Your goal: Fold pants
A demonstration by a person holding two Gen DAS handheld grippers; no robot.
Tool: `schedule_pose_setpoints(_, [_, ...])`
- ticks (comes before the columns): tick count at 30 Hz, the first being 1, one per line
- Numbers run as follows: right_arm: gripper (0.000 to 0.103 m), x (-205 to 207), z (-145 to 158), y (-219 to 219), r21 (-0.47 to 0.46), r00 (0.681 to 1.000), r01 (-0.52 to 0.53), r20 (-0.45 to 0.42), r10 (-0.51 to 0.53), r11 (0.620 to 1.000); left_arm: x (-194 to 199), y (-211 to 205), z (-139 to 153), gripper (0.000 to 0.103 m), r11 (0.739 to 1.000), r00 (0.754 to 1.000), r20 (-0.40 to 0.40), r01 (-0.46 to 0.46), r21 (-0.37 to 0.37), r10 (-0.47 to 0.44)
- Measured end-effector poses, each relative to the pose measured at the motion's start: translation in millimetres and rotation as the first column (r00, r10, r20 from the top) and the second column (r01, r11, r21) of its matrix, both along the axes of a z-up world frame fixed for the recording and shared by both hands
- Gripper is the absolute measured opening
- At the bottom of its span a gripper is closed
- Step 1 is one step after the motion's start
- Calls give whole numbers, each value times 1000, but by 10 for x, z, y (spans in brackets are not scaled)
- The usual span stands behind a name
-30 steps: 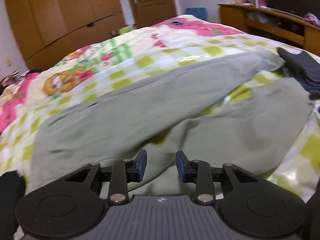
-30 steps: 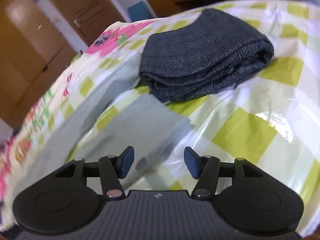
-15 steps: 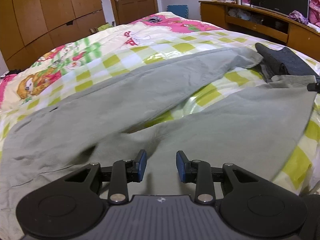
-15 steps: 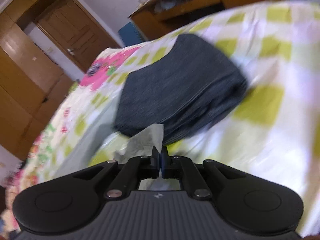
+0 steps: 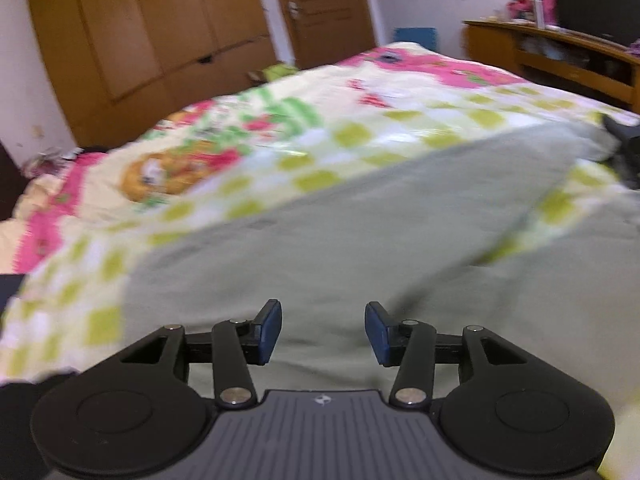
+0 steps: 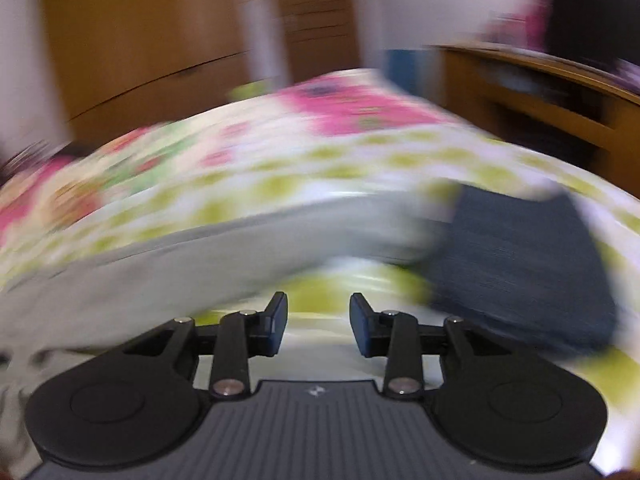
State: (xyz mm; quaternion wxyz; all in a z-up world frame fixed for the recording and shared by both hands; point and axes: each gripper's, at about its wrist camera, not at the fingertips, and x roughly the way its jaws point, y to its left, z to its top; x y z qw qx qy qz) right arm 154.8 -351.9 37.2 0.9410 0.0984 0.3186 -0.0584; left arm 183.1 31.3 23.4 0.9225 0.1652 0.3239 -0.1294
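1. The left gripper (image 5: 323,330) hangs over the grey-green pants (image 5: 360,240), which lie spread across the bed (image 5: 248,152) with both legs running away toward the far right; its jaws are spreading, with nothing pinched between them, only cloth lying below.
2. The right gripper (image 6: 319,330) is above a patch of yellow-checked bedspread, between the pants (image 6: 200,264) on its left and a folded dark garment (image 6: 520,264) on its right. Its jaws are opening too, with nothing between them.
3. Judged from this, neither gripper has a hold on the pants, so no fold is under way; both need a fresh grip on an edge.
4. Risk: the right-wrist view is badly smeared, so a grab aimed in this state could miss the hem or catch the dark garment touching or just beside the leg ends.
5. Risk: the bedspread looks glossy and loose, so a low pinch may gather it along with the pants.
6. Risk: one leg lies skewed from the other, so a fold made without aligning them would likely come out crooked.
7. The bed is soft and uneven, covered in pink floral and yellow-green checks. Around it stand wooden wardrobes (image 5: 160,40), a wooden door (image 5: 320,8) and a low wooden shelf unit (image 5: 560,56) with clutter on top.
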Motion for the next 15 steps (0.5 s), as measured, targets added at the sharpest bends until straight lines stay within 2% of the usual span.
schedule_pose_setpoints(1, [40, 242, -4, 163, 5, 996, -86, -19, 86, 996, 111, 127, 10, 62, 1000, 1000, 11, -6, 11, 5])
schedule_pose_setpoints(3, [43, 776, -32, 555, -5, 966, -253, -49, 252, 967, 381, 380, -1, 67, 999, 1000, 17, -12, 43, 11])
schedule_pose_setpoints(6, [45, 1494, -157, 1127, -96, 888, -454, -124, 442, 886, 804, 703, -59, 67, 995, 1000, -4, -18, 102, 19])
schedule_pose_setpoints(8, [47, 1995, -252, 1439, -149, 819, -569, -197, 539, 809, 1086, 881, -84, 67, 994, 999, -38, -28, 110, 32])
schedule_pose_setpoints(11, [50, 2409, -336, 1714, -231, 751, -658, -268, 603, 717, 1499, 1100, -93, 67, 994, 996, -88, -9, 106, 18])
schedule_pose_setpoints(15, [52, 2841, -471, 1763, -171, 675, -725, -373, 637, 668, 1869, 1168, -158, 69, 993, 985, -172, 48, 105, -29])
